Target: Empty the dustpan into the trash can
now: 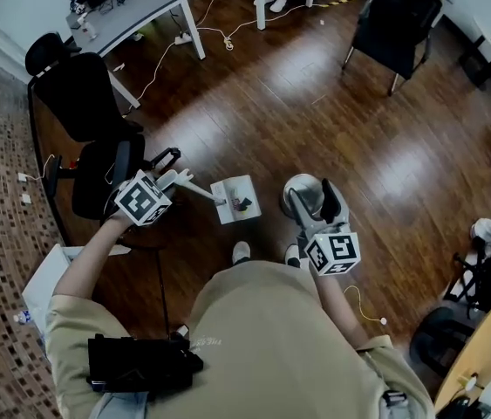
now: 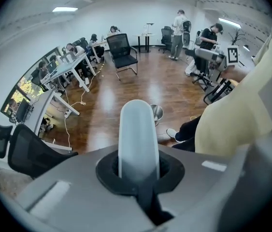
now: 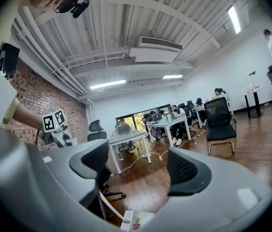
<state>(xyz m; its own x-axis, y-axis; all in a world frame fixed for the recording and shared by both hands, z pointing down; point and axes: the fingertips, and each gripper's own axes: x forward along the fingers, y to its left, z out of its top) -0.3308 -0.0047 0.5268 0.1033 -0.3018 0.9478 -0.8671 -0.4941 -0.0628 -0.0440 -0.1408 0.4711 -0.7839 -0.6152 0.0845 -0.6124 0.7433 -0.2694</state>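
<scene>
The left gripper [image 1: 173, 182] sits left of centre in the head view, its jaws pressed together on the long white handle [image 1: 200, 191] of the dustpan [image 1: 235, 201]. In the left gripper view [image 2: 138, 175] the rounded handle [image 2: 136, 134] stands straight up out of the clamped dark pads. The pale square pan lies at the middle of the head view with a few dark scraps in it, above the wood floor [image 1: 254, 103] and just ahead of the person's white shoes [image 1: 241, 252].

Just to its right is the trash can [image 1: 302, 188] – a round, shiny metal bin, near the pan but apart from it.

The right gripper [image 1: 315, 206] overlaps the bin's near edge in the head view. In its own view the jaws are spread [image 3: 138, 166] with nothing between them – only floor, desks and a black office chair [image 3: 220, 120] beyond. The dustpan [image 3: 136, 221] shows at that view's lower edge.
</scene>
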